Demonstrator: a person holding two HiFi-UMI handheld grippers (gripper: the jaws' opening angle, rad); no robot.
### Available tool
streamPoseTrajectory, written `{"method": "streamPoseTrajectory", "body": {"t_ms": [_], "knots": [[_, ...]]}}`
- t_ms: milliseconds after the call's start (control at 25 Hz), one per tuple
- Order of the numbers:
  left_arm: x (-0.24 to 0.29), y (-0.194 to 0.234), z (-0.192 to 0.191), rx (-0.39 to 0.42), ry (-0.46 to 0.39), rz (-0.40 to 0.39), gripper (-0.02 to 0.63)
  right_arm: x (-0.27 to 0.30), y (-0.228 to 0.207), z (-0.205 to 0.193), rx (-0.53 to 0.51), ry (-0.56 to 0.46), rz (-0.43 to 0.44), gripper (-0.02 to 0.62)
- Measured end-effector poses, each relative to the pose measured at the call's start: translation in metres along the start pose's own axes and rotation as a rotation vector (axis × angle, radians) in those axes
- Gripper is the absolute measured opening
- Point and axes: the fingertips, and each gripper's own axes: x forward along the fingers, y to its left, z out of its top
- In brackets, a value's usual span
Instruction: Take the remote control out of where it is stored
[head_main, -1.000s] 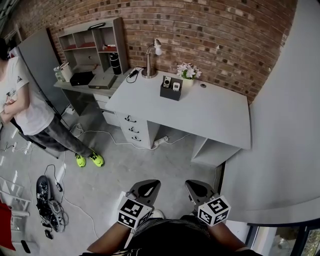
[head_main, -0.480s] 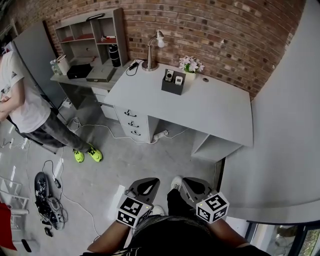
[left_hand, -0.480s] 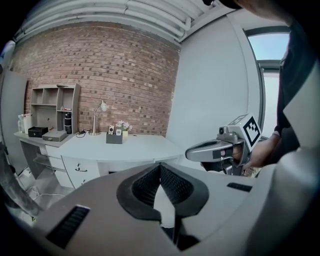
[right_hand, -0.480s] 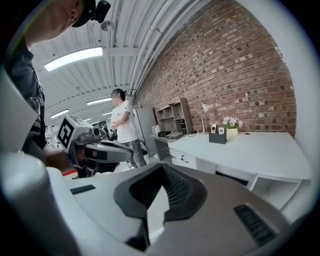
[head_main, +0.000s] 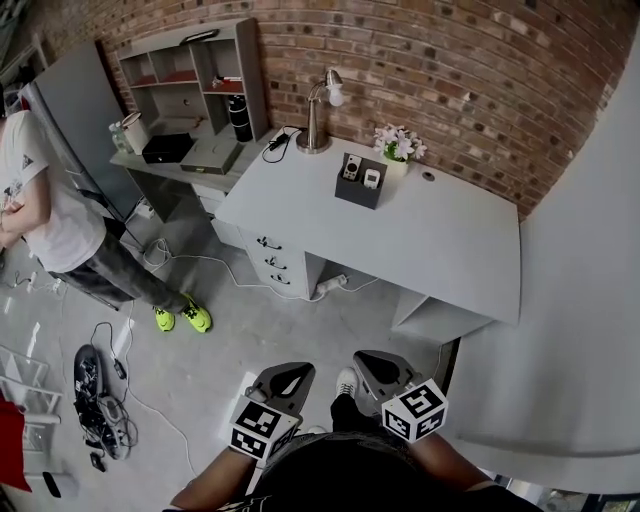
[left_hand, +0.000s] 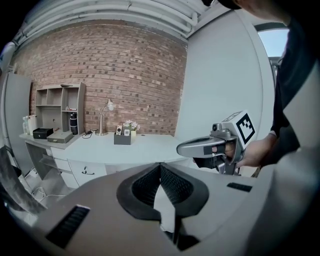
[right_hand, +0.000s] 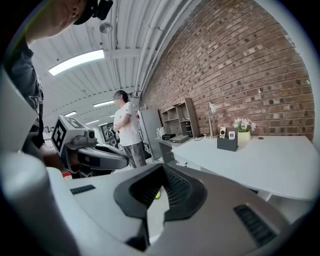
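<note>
Item: remote (head_main: 351, 167), standing upright in dark holder (head_main: 358, 192) on desk (head_main: 440, 240), approx 12 o'clock from grippers, well apart. Probably handling light, stiff, smooth plastic; pinching exposed top end across narrow sides looking best. L gripper (head_main: 285, 378) & R gripper (head_main: 383, 366): jaws sitting closed, empty

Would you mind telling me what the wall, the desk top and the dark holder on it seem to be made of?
Wall: exposed red-brown brick with pale mortar lines, rough and matte.
Desk top: smooth light-grey board, probably laminate or painted wood; no grain shows.
Holder: dark, flat-sided, matte box, perhaps plastic; too small to tell.
</note>
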Motion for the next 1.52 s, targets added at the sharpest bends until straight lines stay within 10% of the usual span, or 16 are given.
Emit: {"method": "streamPoseTrajectory", "body": {"t_ms": [800, 1520], "knots": [[0.14, 0.073, 0.103, 0.068, -0.001, 0.094, 0.005, 0.055, -0.174, 0.067, 0.047, -0.048, 0.012, 0.005], [0.204, 0.131, 0.138, 0.087, -0.006, 0.074, 0.006, 0.086, -0.238, 0.081, 0.109, -0.057, -0.076, 0.005]]}}
